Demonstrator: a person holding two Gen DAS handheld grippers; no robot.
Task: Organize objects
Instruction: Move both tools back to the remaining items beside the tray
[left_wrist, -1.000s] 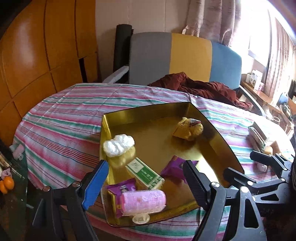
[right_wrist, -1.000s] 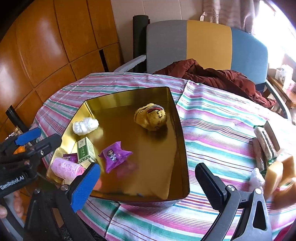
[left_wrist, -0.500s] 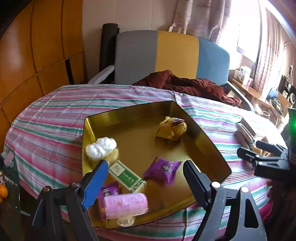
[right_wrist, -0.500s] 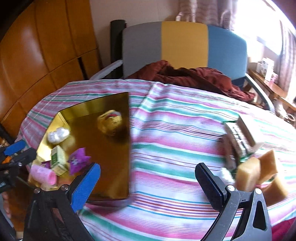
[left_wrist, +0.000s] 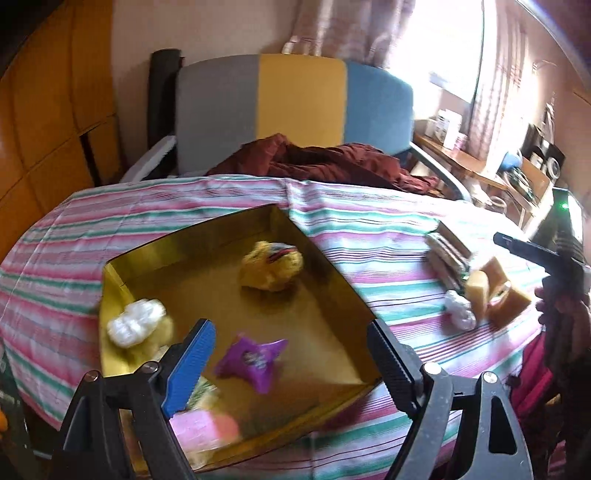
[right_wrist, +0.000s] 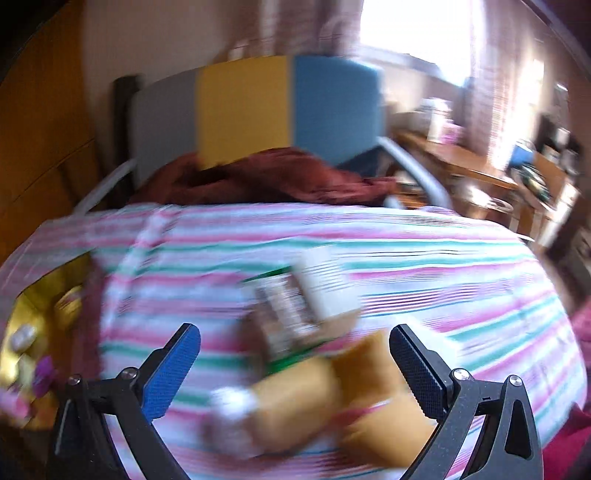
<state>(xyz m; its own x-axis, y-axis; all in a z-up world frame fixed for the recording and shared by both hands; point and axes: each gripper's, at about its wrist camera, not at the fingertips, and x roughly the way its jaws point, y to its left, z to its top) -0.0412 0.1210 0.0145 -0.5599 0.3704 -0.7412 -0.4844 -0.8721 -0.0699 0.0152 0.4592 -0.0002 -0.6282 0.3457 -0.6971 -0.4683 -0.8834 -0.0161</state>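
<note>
Two grippers are held wide apart and empty: the left gripper (left_wrist: 288, 354) above the near edge of the gold tray (left_wrist: 332, 273), the right gripper (right_wrist: 295, 354) over blurred tan blocks (right_wrist: 332, 391) near the striped table (right_wrist: 424, 258) edge. A purple packet (left_wrist: 251, 358) and yellow toy (left_wrist: 269, 266) lie in the tray.

- Your tray (left_wrist: 325, 266) looks like glossy gold metal, mirror-smooth inside.
- The tablecloth (left_wrist: 369, 229) is striped woven cloth, matt.
- The purple packet (left_wrist: 255, 356) is shiny crinkled plastic.
- The yellow toy (left_wrist: 269, 266) looks plush and fuzzy.
- Your left gripper (left_wrist: 291, 354) has ribbed blue and knurled black matt pads.
- Wall panels (left_wrist: 48, 122) are glossy wood.
</note>
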